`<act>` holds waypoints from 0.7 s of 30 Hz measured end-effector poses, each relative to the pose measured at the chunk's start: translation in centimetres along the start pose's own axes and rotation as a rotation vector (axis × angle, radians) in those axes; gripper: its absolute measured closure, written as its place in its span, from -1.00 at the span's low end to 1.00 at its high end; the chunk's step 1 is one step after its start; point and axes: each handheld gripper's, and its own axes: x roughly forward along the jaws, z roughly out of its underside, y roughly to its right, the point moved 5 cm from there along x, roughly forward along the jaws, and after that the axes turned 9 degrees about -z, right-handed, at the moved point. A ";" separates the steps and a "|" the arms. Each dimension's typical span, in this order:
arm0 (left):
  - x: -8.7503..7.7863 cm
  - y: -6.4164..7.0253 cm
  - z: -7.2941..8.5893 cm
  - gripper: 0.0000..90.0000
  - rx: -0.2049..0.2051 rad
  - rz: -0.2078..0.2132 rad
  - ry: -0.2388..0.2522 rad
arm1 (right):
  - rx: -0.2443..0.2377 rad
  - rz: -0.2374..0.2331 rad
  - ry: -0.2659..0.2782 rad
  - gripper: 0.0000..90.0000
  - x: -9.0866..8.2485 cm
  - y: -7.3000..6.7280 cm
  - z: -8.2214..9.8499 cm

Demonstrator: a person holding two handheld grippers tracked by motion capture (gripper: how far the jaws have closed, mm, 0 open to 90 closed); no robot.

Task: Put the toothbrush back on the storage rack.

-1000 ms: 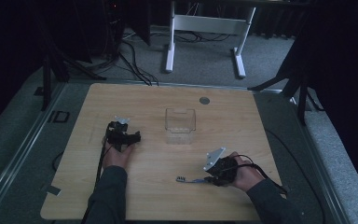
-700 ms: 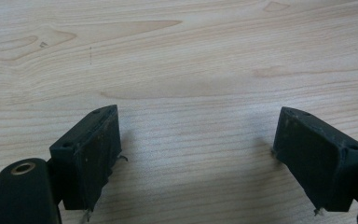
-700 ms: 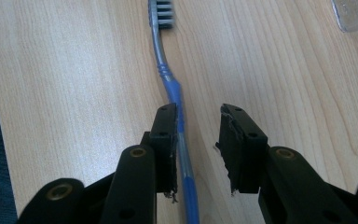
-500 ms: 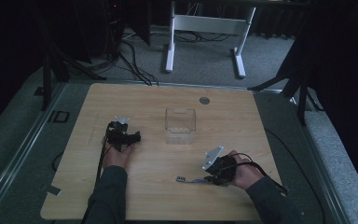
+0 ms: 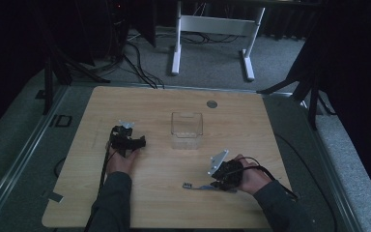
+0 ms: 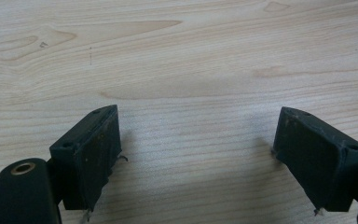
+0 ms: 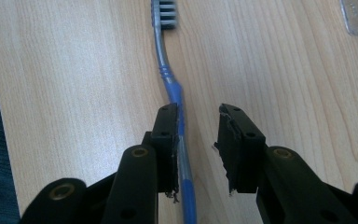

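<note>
- Toothbrush [image 7: 175,100] lay flat on wooden table [image 5: 140,101], near front edge, in front of person's right hand; grey bristle head pointed away from right gripper [image 7: 196,149] in right gripper view, blue/grey handle ran back under it.
- Right gripper: jaws parted, gap moderate, nothing clamped yet. Handle sat hard against inner face of one jaw, other jaw well off it, so brush was off-centre in gap.
- Risk 1: on closing, far jaw would likely shove handle sideways before pinch; brush could roll or skid on smooth wood & slip out.
- Risk 2: handle thin, lying flush on table. If pads came down too high they'd close above it; too low & tips would scrape wood.
- Risk 3: grip near tail end of handle leaves head-heavy lever; brush could droop/pivot once lifted.
- Clear plastic box [image 5: 187,129] stood mid-table, well apart from brush, probably the destination (judgement). Light & empty, so a tilted brush hitting its rim could tip or push it.
- Left gripper [image 5: 125,137] rested on table left of box, jaws spread wide over bare wood, gripping nothing; not placed to steady box if nudged.
</note>
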 end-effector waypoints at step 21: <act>0.0 0.0 0.0 -0.67 0.000 0.000 0.000 | 0.001 -0.043 -0.057 0.53 1.2 0.0 -0.3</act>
